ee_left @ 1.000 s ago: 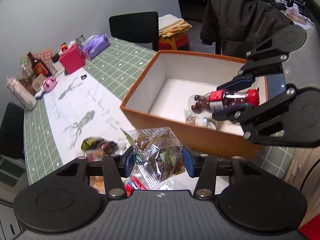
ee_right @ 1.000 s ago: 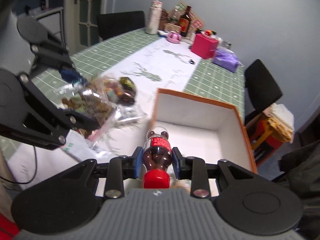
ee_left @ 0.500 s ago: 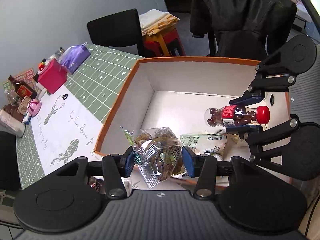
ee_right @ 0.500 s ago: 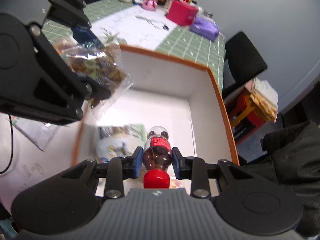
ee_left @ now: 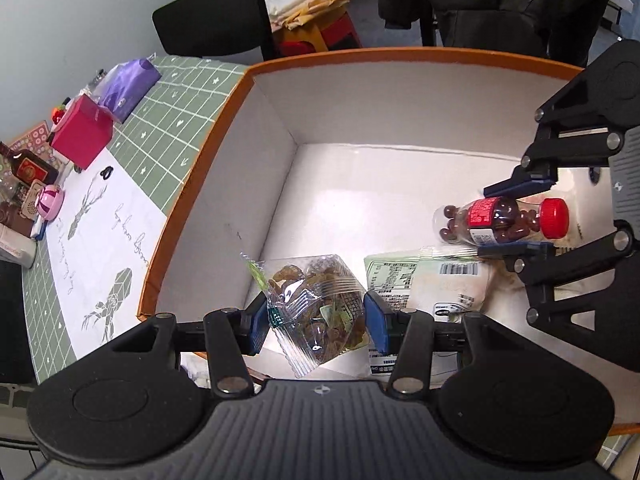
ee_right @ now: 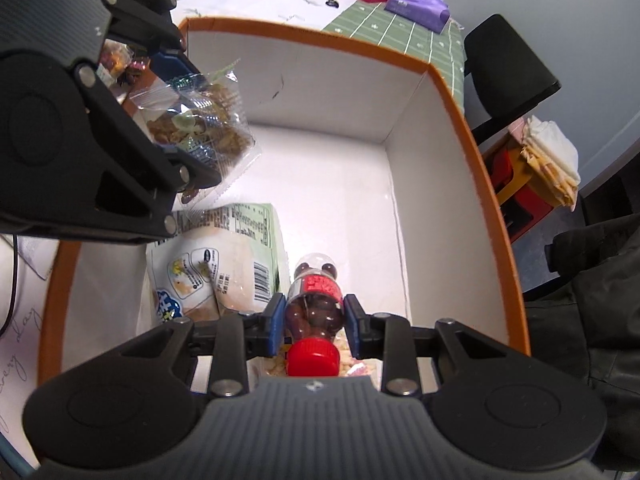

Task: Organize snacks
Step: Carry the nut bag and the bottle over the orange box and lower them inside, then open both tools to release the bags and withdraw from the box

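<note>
Right wrist view: right gripper [ee_right: 315, 326] clamps bottle [ee_right: 315, 304], long axis along the fingers, above box [ee_right: 452, 92] floor; left gripper [ee_left: 316, 322] grips bag [ee_left: 316, 306] alongside.

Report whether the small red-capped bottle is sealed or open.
Sealed: the red cap sits on the bottle, clamped in the right gripper.
</note>
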The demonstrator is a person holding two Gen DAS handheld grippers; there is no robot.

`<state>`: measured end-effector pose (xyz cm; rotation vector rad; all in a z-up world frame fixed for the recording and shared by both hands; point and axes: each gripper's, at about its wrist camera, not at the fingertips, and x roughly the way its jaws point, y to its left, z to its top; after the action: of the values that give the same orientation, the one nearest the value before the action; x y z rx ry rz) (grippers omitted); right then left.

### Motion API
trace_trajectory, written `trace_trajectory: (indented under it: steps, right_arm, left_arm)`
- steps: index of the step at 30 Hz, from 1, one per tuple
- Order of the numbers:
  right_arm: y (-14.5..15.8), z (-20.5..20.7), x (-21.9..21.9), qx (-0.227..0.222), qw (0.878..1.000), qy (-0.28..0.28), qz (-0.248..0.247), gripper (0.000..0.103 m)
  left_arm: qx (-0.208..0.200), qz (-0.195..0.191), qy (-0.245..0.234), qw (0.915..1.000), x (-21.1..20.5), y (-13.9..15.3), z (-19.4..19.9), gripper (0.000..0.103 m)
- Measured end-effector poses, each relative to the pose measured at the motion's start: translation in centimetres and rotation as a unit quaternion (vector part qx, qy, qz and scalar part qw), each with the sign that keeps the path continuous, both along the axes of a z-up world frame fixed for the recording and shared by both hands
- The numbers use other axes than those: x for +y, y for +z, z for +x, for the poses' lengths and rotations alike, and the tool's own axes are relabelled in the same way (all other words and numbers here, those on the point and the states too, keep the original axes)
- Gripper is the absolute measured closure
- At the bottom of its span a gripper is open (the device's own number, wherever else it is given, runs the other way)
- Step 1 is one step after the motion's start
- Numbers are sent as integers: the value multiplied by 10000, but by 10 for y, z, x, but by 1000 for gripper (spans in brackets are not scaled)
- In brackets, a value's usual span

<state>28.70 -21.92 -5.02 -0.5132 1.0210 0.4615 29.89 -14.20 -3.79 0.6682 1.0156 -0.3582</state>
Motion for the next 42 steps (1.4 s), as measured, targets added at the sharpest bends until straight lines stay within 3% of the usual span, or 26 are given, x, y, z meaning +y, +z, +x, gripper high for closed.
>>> trace_trajectory:
  steps: [8,16,21,24,27,35,42]
  right_arm:
    - [-8,8,1,105,9999,-41,-13,74]
    - [-1,-1,1,32,10000,-20,67,63]
    - [10,-11,3,-91,9998,-46,159,47]
    - [21,-19,5,-281,9993,-101,245,43]
    - [35,-29,8,-483,9979,-135,402,35]
    - [69,-57,19,-722,9907,-165,1144,33]
    - [85,-76,47,-664,9832,179,1690,30]
  left_arm:
    - [64,71,86,9999,1,-5,5,44]
    - [-26,-136,54,9999,4,6,-1,31]
    - [48,-347,153,9993,10,21,-9,31]
    - [35,-448,243,9987,15,33,-17,31]
    - [-37,-600,330,9976,22,49,-28,31]
    - [-340,-848,639,9938,55,89,-58,31]
    - [-368,-591,917,9934,101,101,-80,30]
